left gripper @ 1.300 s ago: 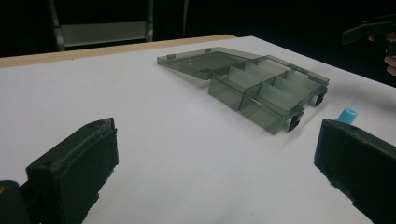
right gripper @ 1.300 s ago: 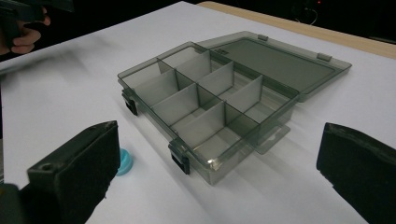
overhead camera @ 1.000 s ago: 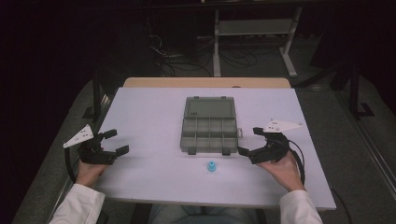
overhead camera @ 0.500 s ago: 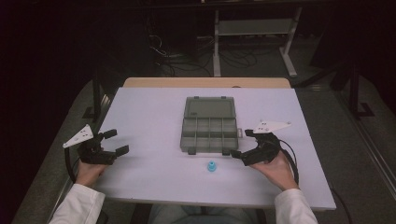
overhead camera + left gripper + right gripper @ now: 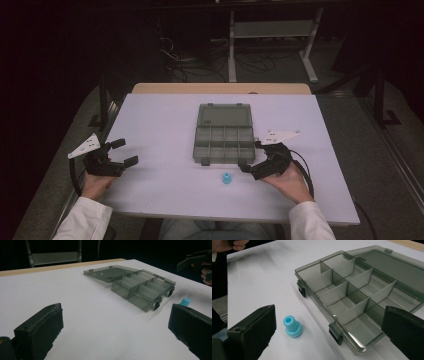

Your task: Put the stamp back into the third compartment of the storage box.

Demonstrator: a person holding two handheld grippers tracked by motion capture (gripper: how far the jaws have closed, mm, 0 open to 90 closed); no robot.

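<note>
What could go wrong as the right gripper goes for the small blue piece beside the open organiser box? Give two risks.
1. The blue piece stands upright and small on the smooth table; the wide-open right gripper might tip or roll it while closing.
2. It sits close to the box front latches, so a finger may nudge the light box.
</note>
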